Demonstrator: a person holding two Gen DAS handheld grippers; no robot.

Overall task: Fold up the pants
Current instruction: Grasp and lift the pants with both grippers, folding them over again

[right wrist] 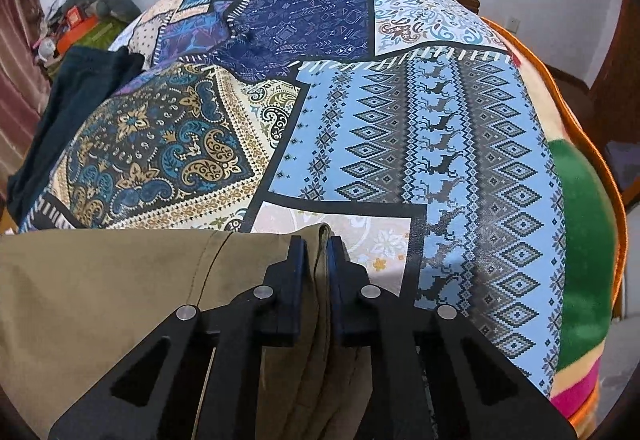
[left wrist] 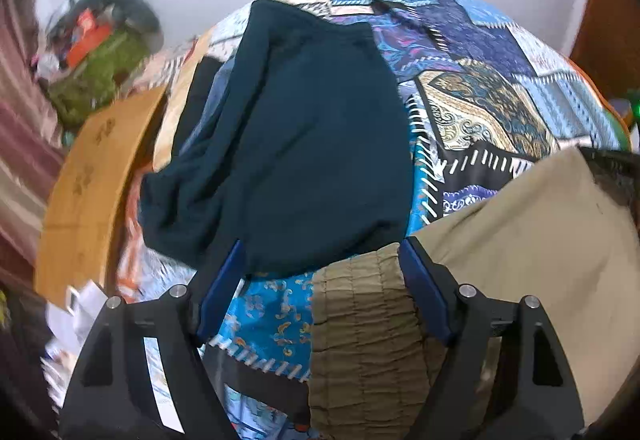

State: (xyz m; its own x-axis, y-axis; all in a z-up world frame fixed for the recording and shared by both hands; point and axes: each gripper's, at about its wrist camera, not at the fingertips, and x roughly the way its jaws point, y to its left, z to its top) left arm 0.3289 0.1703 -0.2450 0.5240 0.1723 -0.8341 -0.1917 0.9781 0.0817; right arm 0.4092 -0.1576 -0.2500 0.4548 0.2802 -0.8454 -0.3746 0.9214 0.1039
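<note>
Khaki pants (left wrist: 532,240) lie on a patchwork bedspread (left wrist: 480,99). Their gathered elastic waistband (left wrist: 360,320) sits between the wide-apart fingers of my left gripper (left wrist: 320,252), which is open. In the right wrist view the khaki pants (right wrist: 100,300) spread to the left, and my right gripper (right wrist: 318,244) is shut on a folded edge of the pants, pinched between its fingertips just above the bedspread (right wrist: 400,119).
A dark teal garment (left wrist: 304,127) lies on the bed ahead of my left gripper; it also shows in the right wrist view (right wrist: 68,99). A wooden board (left wrist: 92,191) and a clutter pile (left wrist: 100,51) stand left of the bed. A striped blanket (right wrist: 584,220) lies at the right edge.
</note>
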